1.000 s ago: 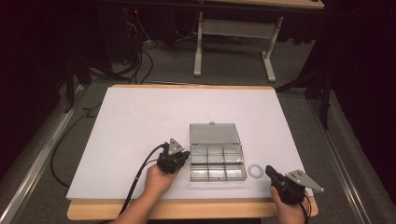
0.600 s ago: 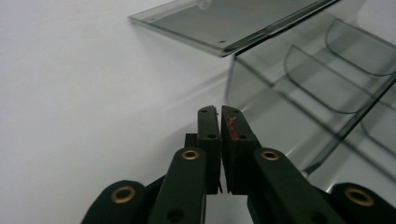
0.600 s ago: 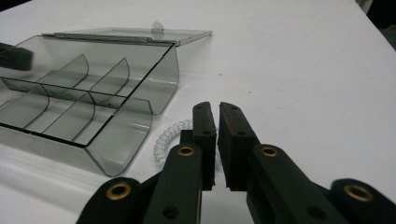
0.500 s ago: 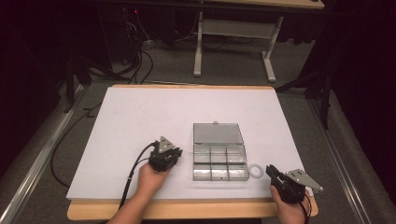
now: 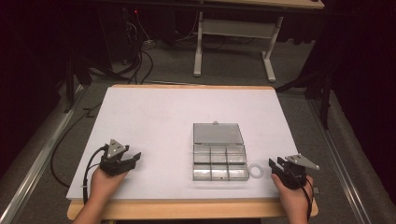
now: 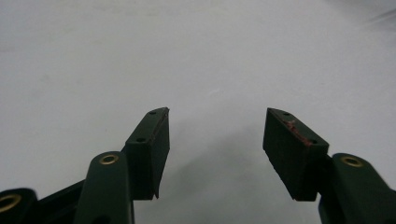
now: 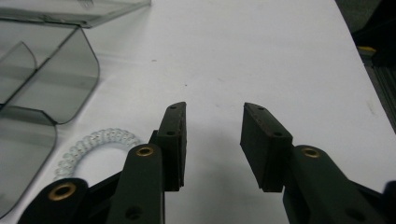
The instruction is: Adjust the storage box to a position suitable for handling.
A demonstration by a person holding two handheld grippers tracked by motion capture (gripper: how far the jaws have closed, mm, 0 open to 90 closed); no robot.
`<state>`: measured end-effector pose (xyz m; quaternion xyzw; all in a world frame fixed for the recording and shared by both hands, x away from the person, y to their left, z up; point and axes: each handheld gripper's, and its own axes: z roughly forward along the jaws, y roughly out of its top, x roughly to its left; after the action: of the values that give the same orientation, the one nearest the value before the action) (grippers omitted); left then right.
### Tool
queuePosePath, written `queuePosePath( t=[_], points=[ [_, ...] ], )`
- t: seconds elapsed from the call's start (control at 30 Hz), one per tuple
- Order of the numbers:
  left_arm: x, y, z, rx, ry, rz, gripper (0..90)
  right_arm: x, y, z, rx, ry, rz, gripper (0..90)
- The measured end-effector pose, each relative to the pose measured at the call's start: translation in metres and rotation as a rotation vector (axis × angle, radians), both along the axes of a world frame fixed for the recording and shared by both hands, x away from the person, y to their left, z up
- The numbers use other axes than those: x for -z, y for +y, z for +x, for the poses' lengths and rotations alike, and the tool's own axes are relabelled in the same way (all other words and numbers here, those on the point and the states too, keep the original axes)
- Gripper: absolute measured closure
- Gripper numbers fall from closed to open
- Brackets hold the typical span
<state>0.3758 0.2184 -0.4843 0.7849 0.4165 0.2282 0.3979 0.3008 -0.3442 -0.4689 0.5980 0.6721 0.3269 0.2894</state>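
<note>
— Near the table's (image 5: 154, 116) front edge, right of centre: where does the compartment box (image 5: 219, 162) sit?
— There, lid laid open toward the far edge. Clear coiled ring (image 5: 255, 171) just beside the box's right side, on the table.
— Left gripper (image 5: 134, 159)?
— At the front left corner, well apart from the box — jaws have just been opening, nothing between them.
— Right gripper (image 5: 275, 164)?
— At the front right corner, near the ring; jaws just been opening, released, empty.
</note>
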Motion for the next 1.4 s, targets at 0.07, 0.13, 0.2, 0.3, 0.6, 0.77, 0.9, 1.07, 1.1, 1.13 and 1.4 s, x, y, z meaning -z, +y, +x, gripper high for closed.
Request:
queuePosePath(
  t=[0.07,0.13,0.2,0.3,0.6,0.77,0.9,1.07,1.1,1.13,1.4],
  points=[
    [0.000,0.000,-0.001,0.004,-0.005,0.002,39.2,-0.001,0.000,0.005,0.000,0.026,-0.016,61.1],
    [0.000,0.000,-0.001,0.011,-0.007,-0.005,39.0,-0.002,0.000,0.008,0.001,0.048,-0.021,61.1],
    [0.001,0.001,-0.001,0.011,-0.003,-0.018,38.1,-0.002,-0.001,0.010,0.007,0.069,-0.023,60.8],
    [0.002,0.001,-0.001,0.020,-0.007,-0.013,36.5,-0.001,-0.002,0.012,0.018,0.096,-0.022,60.8],
    [0.002,0.002,-0.001,0.043,0.001,-0.034,36.7,-0.005,-0.001,0.013,-0.004,0.149,-0.028,61.2],
    [0.002,0.000,-0.004,0.053,-0.017,-0.006,36.4,-0.007,-0.002,0.013,-0.022,0.181,-0.044,61.8],
    [0.002,0.001,-0.002,0.050,-0.003,-0.015,36.4,-0.009,-0.003,0.013,-0.033,0.205,-0.050,61.9],
    [0.002,-0.001,-0.005,0.060,-0.034,0.005,37.6,-0.011,-0.001,0.010,-0.059,0.233,-0.066,63.0],
    [0.002,-0.002,-0.006,0.061,-0.035,0.006,37.5,-0.012,0.000,0.010,-0.063,0.237,-0.064,63.1],
    [0.002,-0.002,-0.006,0.062,-0.035,0.006,37.5,-0.013,0.000,0.010,-0.068,0.242,-0.065,63.1],
    [0.002,-0.001,-0.006,0.059,-0.042,-0.003,37.2,-0.016,0.002,0.013,-0.089,0.307,-0.060,63.4]
  ],
)
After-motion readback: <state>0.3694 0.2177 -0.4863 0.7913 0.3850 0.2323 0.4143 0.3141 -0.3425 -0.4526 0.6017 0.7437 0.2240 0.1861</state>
